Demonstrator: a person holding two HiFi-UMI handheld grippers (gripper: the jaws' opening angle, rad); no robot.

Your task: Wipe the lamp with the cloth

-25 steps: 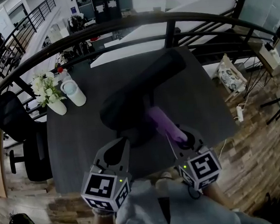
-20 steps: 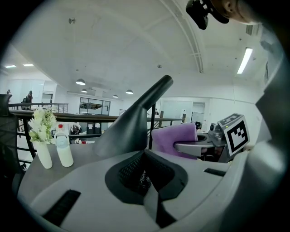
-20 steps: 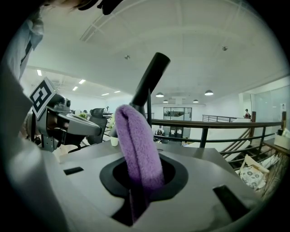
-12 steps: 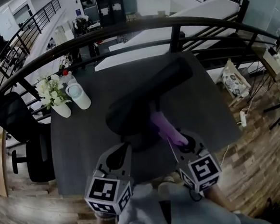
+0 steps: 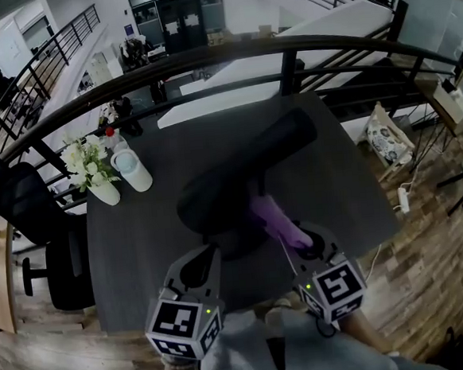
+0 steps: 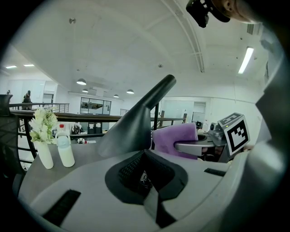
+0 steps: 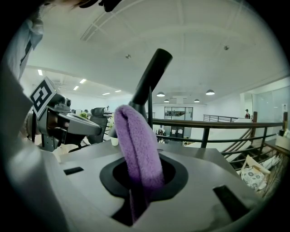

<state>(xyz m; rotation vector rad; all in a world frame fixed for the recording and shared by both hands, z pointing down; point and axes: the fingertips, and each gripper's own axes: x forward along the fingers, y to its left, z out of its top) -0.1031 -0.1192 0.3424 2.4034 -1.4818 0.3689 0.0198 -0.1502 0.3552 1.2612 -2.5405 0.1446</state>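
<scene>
A black lamp (image 5: 224,193) stands on the dark table (image 5: 140,243), its long arm slanting up to the far right. In the head view my right gripper (image 5: 306,242) is shut on a purple cloth (image 5: 276,219), whose far end reaches the lamp's shade. The right gripper view shows the cloth (image 7: 138,145) standing up between the jaws, with the lamp arm (image 7: 152,77) behind it. My left gripper (image 5: 207,252) is shut and holds nothing, just in front of the lamp's base. From the left gripper view the lamp (image 6: 136,122) rises ahead, the cloth (image 6: 174,136) to its right.
A vase of white flowers (image 5: 93,171) and a white bottle (image 5: 132,170) stand at the table's far left corner. A black office chair (image 5: 40,235) sits left of the table. A dark railing (image 5: 285,52) curves behind it. The right table edge drops to a wooden floor.
Both grippers stay almost where they were beside the lamp. The head view has shifted a little, and the cloth remains in the right gripper.
</scene>
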